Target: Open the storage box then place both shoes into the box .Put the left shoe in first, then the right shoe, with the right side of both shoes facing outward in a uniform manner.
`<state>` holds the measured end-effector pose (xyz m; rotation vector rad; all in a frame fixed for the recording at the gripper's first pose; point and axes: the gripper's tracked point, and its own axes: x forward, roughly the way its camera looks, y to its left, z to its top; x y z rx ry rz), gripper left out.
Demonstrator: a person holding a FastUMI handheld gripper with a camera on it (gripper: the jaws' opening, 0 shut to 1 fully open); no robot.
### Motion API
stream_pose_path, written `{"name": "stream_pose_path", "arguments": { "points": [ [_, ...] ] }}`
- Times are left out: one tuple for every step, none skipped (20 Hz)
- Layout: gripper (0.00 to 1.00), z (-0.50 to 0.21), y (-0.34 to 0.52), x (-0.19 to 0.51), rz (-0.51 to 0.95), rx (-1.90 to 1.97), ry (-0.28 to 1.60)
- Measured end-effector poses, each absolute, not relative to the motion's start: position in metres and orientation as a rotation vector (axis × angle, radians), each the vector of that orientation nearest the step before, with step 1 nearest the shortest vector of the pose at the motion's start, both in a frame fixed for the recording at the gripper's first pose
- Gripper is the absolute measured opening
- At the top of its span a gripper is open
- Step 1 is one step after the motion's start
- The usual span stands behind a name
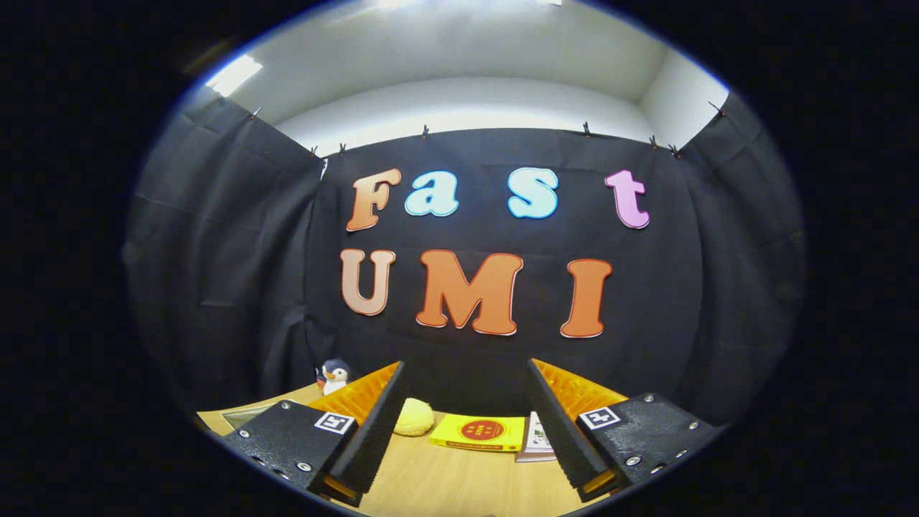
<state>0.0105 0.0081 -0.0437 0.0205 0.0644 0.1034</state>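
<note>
My gripper (467,409) is held high and level over the wooden table (459,481), facing the booth's black back wall. Its two fingers (373,431) stand wide apart with nothing between them, so it is open. Beyond the fingers, at the far edge of the table, lie a yellow rounded object (414,417) and a yellow book with a red circle (479,432).
A small penguin plush (334,375) stands at the far left of the table by the wall. A white-edged booklet (537,438) lies right of the yellow book, partly behind the right finger. A pale flat panel (240,415) lies at the table's left edge.
</note>
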Motion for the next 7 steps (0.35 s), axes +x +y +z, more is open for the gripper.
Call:
{"name": "stream_pose_path", "arguments": {
  "points": [
    [0.98, -0.042, 0.006, 0.009, 0.097, 0.028, 0.057],
    [0.98, -0.040, 0.005, 0.008, 0.099, 0.035, 0.046],
    [0.98, -0.036, 0.003, 0.009, 0.097, 0.039, 0.037],
    [0.98, -0.034, 0.000, 0.012, 0.094, 0.037, 0.023],
    [0.98, -0.030, -0.001, 0.013, 0.091, 0.031, 0.008],
    [0.98, -0.025, -0.001, 0.015, 0.087, 0.025, -0.011],
    [0.98, -0.019, 0.000, 0.015, 0.087, 0.022, -0.031]
  ]
}}
